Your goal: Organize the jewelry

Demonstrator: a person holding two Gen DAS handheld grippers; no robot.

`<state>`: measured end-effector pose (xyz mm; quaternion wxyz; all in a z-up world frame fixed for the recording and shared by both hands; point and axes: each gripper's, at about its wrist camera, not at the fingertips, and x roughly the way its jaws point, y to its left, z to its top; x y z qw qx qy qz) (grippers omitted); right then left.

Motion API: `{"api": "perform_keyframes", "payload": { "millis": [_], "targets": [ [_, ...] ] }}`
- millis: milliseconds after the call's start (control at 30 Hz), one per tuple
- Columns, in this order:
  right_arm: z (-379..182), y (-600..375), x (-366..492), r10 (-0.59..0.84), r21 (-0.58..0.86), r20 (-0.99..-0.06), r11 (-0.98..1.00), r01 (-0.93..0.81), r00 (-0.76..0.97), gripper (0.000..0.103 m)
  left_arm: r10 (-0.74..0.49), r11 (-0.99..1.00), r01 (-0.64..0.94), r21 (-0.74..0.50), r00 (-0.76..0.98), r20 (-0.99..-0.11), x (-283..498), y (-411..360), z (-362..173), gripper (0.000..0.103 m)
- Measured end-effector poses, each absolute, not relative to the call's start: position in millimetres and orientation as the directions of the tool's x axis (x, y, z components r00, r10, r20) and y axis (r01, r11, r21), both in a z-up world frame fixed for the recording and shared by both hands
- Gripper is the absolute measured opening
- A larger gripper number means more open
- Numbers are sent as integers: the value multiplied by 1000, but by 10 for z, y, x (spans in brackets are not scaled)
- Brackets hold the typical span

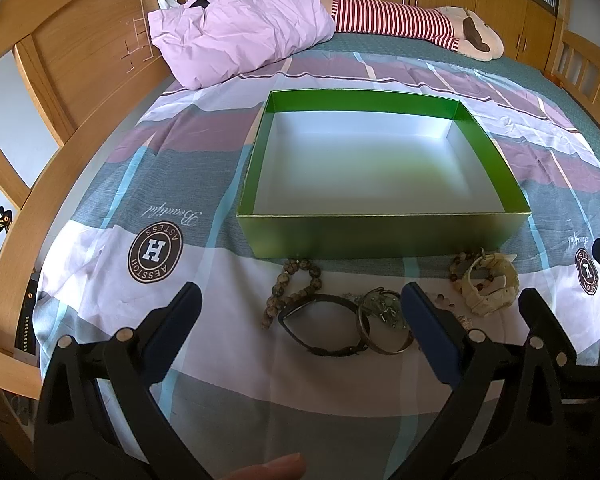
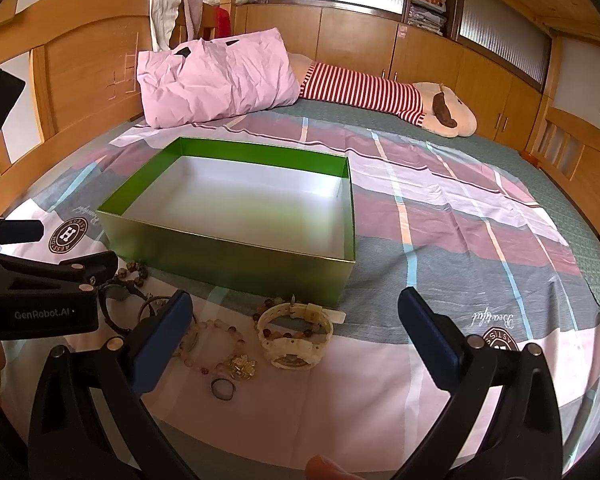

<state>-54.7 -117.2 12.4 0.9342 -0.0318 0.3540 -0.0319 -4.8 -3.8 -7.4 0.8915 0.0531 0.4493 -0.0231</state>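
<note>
Jewelry (image 2: 260, 340) beside green box (image 1: 380, 236), both hand-held grippers apparently open, empty.

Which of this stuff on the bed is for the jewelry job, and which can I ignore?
For the job: green box, cream watch, dark bead bracelet, black watch, metal bangle, pink bead bracelet, gold charm, small ring.

Ignore: pink pillow, striped plush toy.
</note>
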Motion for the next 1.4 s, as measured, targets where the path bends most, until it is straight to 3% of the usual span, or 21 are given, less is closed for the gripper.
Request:
{"api": "perform_keyframes", "payload": {
  "millis": [633,767,867,1000,1133,1400],
  "targets": [
    [92,-1206,-518,-85,-80,-670,996,42,737,102,7,991,102,82,585,-811,-19,-7,-76,101],
    [58,-1365,-299,-199,-184,-742,979,92,640,102,34,994,59,87,600,-799,53,228,11,101],
    [86,-1529,-176,-181,-167,-788,983,78,588,102,-12,999,36,11,578,-816,113,414,34,101],
    [87,-1625,-129,-92,-85,-827,996,37,555,86,-103,995,53,-88,502,-859,175,498,-66,99],
    [-206,-1692,-164,18,34,-886,999,26,464,50,-162,986,106,-129,416,-895,200,335,-242,87],
    [-410,-1729,-88,103,146,-886,987,63,452,51,-109,994,42,-101,297,-949,228,333,-605,81]
  ]
}}
